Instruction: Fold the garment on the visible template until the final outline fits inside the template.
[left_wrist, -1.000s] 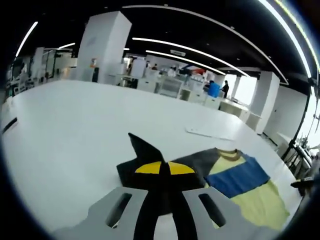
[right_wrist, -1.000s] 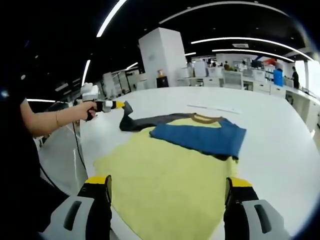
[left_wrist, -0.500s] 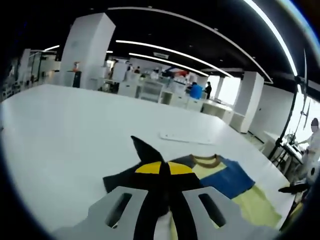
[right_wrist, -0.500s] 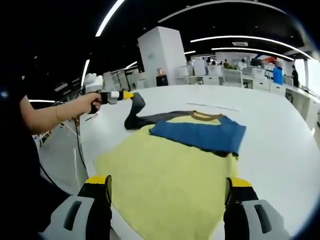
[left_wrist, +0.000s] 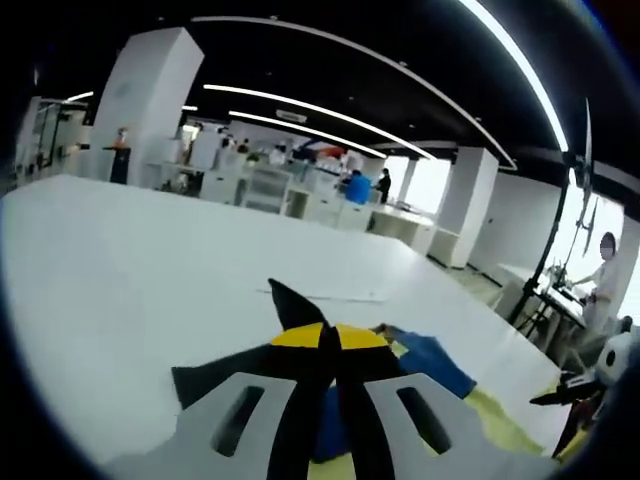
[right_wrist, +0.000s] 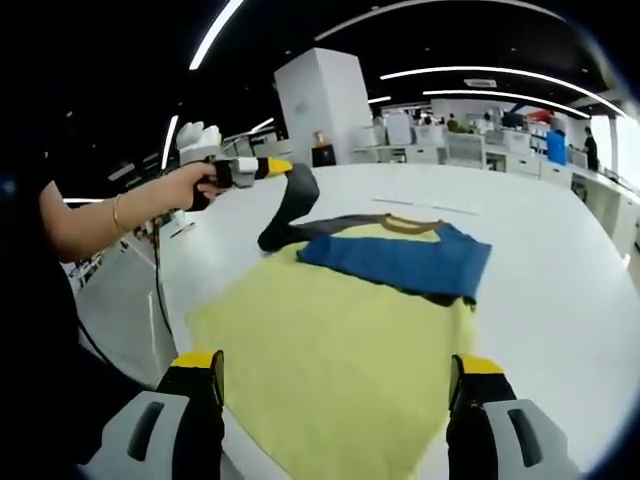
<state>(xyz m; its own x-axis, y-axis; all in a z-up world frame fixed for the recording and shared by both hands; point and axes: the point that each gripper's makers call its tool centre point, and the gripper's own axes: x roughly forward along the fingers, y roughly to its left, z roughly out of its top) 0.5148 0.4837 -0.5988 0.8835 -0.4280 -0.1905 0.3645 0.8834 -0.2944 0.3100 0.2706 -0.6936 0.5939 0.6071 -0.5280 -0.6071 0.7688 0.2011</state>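
A yellow shirt (right_wrist: 330, 350) with a blue folded sleeve (right_wrist: 400, 262) and a brown collar (right_wrist: 405, 225) lies on the white table (right_wrist: 560, 290). Its dark grey sleeve (right_wrist: 295, 205) is lifted off the table, pinched in my left gripper (right_wrist: 278, 168), held by a hand at the left of the right gripper view. In the left gripper view the left gripper (left_wrist: 326, 335) is shut on the dark sleeve (left_wrist: 290, 302), with the blue part (left_wrist: 430, 360) and yellow body (left_wrist: 500, 425) below right. My right gripper (right_wrist: 335, 375) stands open above the shirt's near hem, holding nothing.
A thin flat white sheet (right_wrist: 425, 207) lies on the table beyond the collar. The table's left edge (right_wrist: 165, 300) drops to a grey floor. Pillars, desks and people stand far behind. The right gripper (left_wrist: 575, 390) shows at the lower right of the left gripper view.
The left gripper has lifted the dark sleeve higher and carried it right, over toward the shirt's body. The right gripper has stayed in place, open.
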